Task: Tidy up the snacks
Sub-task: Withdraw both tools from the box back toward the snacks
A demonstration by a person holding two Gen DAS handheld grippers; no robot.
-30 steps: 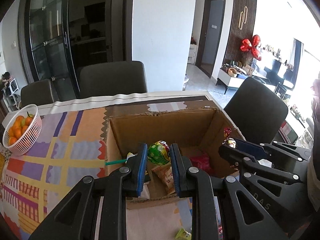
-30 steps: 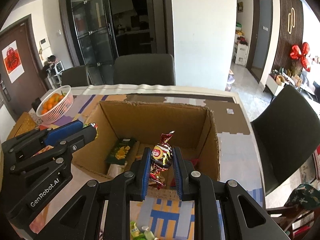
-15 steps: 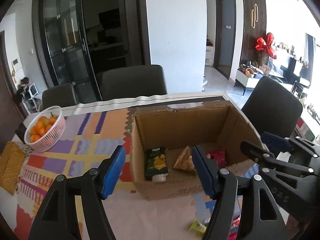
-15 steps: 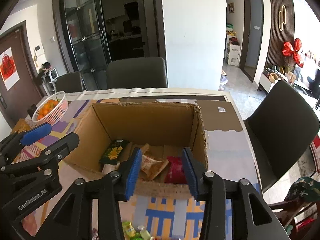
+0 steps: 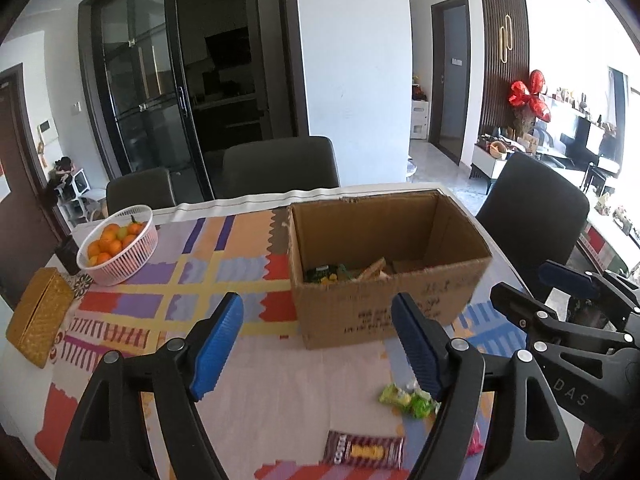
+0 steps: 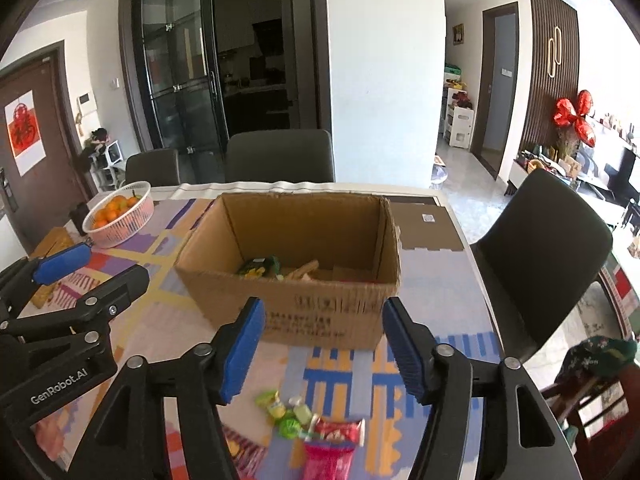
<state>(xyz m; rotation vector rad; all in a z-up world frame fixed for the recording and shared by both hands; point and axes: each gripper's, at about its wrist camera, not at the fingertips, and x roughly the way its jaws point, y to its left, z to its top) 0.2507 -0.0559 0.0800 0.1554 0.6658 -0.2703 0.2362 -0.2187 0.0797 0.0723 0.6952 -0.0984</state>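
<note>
On the table (image 5: 256,364), the box (image 5: 384,312) wall hides most snacks; both tongs just opened, empty.

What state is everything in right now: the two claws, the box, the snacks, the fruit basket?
left claw: open, nothing between its pads, jaws just been opening
right claw: open, empty, jaws just been opening
cardboard box: top open, upright, a few snacks inside
green candies: loose on the table, outside the box
red packet: lying on the table, outside the box
brown bar: lying flat on the table
fruit basket: upright, holding oranges
</note>
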